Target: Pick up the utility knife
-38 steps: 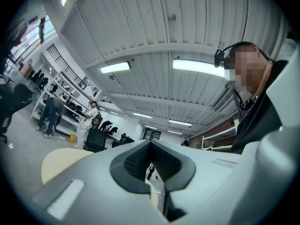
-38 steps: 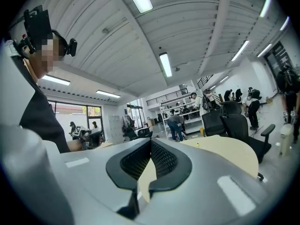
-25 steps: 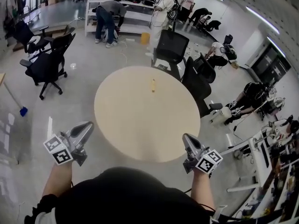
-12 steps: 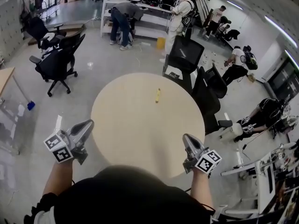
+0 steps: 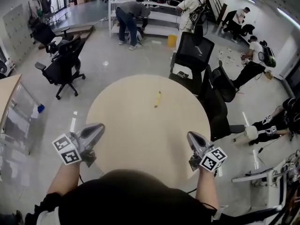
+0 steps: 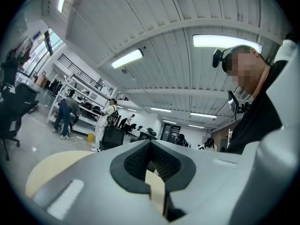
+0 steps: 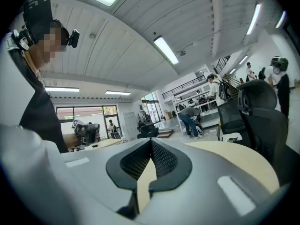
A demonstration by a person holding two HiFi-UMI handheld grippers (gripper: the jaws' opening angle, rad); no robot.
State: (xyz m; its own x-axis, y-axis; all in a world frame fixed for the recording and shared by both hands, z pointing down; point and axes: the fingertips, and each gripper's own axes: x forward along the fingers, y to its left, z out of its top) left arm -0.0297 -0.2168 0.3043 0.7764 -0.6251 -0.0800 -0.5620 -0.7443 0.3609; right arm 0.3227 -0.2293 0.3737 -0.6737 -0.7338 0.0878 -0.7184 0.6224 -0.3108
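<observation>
Head view: the utility knife (image 5: 158, 99) lies on the round table (image 5: 136, 144), toward 12 o'clock from its centre. Bare tabletop lies between it and both grippers. The left gripper (image 5: 99, 127) is at the rim at 8 o'clock, the right gripper (image 5: 191, 136) at 4 o'clock. Black office chairs (image 5: 196, 50) crowd the table's edge from 1 to 3 o'clock. A yellow bucket (image 5: 172, 41) stands on the floor beyond; its contents cannot be seen. Compared with a second ago, the table is nearer.

Left gripper view: the jaws are together, empty.

Right gripper view: the jaws are together, empty.
</observation>
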